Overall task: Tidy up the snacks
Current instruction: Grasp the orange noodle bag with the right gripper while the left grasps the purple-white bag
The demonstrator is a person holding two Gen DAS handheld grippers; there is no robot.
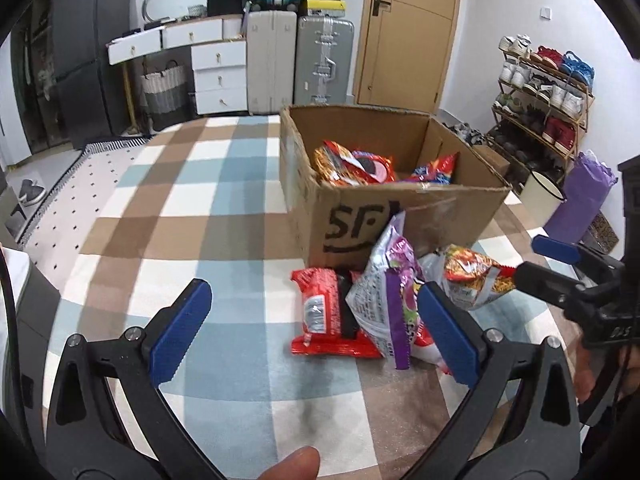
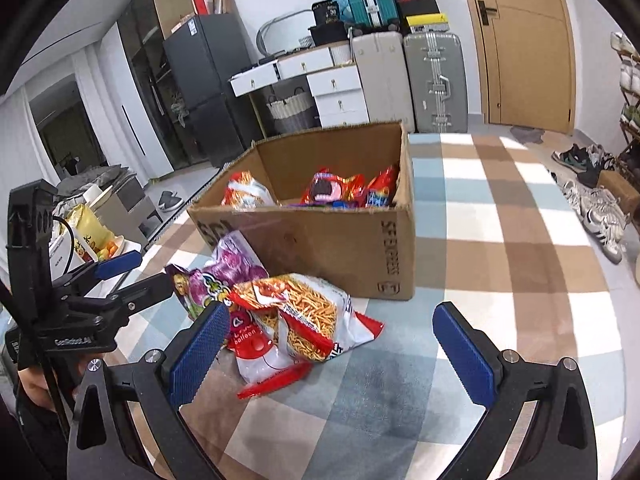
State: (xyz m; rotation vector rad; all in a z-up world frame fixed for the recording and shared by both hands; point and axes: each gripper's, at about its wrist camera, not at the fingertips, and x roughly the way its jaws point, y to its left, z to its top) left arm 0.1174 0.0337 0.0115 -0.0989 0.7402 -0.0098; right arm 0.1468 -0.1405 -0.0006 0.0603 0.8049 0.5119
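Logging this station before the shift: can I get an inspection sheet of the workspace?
Surface: checked rug, dark smudge near the camera.
Job's things: cardboard box open, holding snack packs; purple bag, red pack and noodle-snack bag piled on the rug before it.
Clutter: nothing seen on the rug besides these.
Grippers: left gripper and right gripper, jaws wide, empty.
Cables: black cable at left gripper.
Surroundings: suitcases, door, shoe rack.

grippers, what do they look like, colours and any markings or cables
Both the left gripper and the right gripper are black frames with silver bolts, each with two fingers faced in blue ridged pads. The left gripper's body carries white lettering, and a thin black cable runs beside it.
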